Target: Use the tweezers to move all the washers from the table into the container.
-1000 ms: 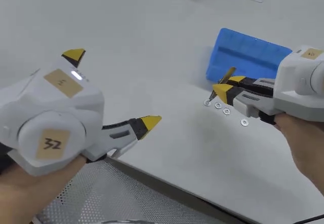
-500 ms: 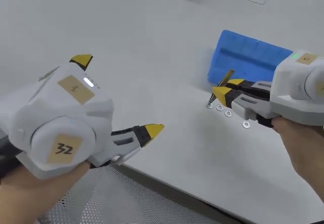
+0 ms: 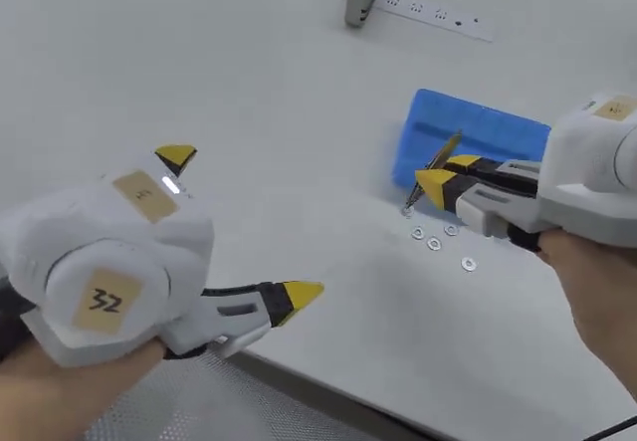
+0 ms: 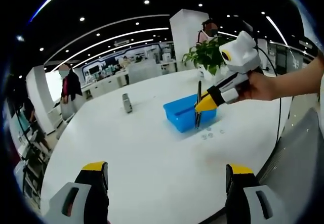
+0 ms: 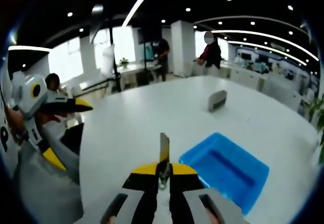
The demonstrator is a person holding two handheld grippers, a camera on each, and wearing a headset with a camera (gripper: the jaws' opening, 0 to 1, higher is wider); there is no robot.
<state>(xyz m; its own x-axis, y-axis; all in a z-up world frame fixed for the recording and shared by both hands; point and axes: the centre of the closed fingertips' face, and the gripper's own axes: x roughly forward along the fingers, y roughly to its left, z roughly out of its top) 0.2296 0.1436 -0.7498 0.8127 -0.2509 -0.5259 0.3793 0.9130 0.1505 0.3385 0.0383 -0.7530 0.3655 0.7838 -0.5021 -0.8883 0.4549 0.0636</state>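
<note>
Head view looks steeply down on the worktop (image 3: pixel 249 63). Both gripper views look low across it, sharing the blue container (image 3: pixel 478 147).

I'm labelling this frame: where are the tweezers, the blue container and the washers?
tweezers (image 3: pixel 450 150), head view, upper shaft.
blue container (image 3: pixel 478 114), head view, far rim.
washers (image 3: pixel 434 245), head view, one middle washer.

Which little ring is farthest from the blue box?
The washer lying alone, nearest the table's front edge. The other washers sit bunched together, closer to the blue container and the tweezers.

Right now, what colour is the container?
The container is blue, clearest in the head view.
</note>
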